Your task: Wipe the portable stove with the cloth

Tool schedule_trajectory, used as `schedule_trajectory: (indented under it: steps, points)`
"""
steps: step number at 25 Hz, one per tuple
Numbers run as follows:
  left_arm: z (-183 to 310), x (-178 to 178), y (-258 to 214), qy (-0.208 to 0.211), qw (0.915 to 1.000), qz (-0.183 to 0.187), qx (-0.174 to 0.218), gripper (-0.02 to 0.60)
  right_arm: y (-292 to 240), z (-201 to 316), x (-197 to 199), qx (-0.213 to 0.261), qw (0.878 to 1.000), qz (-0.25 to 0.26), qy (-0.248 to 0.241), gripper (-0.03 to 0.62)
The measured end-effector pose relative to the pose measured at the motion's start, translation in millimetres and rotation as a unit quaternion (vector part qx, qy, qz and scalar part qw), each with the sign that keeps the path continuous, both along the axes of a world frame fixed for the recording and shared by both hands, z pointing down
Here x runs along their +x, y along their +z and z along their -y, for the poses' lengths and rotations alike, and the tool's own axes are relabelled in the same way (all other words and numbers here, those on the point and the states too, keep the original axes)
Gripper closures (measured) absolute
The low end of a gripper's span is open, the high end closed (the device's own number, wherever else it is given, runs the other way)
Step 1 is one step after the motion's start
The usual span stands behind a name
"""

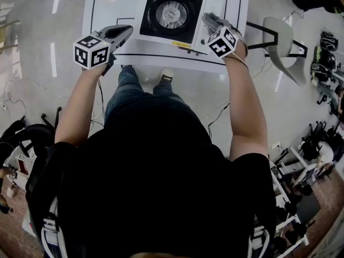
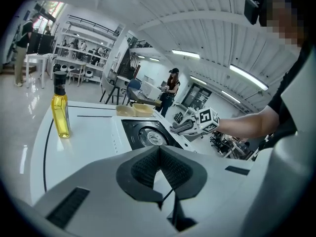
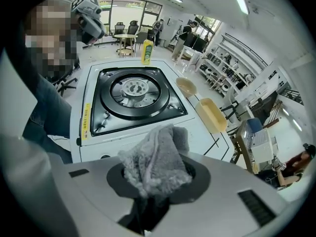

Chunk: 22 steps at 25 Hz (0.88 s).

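No legible text anywhere, only an unreadable yellow label [image 3: 85,120] on the portable stove [image 3: 148,113]

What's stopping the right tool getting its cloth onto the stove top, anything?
Likely reachable, yes: the right tool, shut on the cloth, hovers at the edge of the stove with nothing between.

Your left forearm [image 1: 75,112] and right forearm [image 1: 246,104] both reach out ahead of you. Your left gripper [image 1: 126,31] tips gently downward, jaws pressed together with nothing between them. Your right gripper [image 1: 208,18] points steeply down, jaws clamped on a bunched grey cloth [image 3: 155,159].
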<state>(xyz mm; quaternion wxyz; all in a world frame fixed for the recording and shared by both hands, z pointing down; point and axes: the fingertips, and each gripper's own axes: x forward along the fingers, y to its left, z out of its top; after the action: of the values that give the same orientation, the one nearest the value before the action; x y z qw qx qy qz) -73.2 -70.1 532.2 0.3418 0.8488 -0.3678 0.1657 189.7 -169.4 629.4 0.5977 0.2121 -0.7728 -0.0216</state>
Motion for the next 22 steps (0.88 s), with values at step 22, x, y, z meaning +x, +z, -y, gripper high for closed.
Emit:
schedule_trajectory:
  steps: [22]
  points:
    - [-30,1,-13,-0.005,0.9994,0.034,-0.005,0.56,-3,-122,1,-0.052,0.998,0.005,-0.044,0.484]
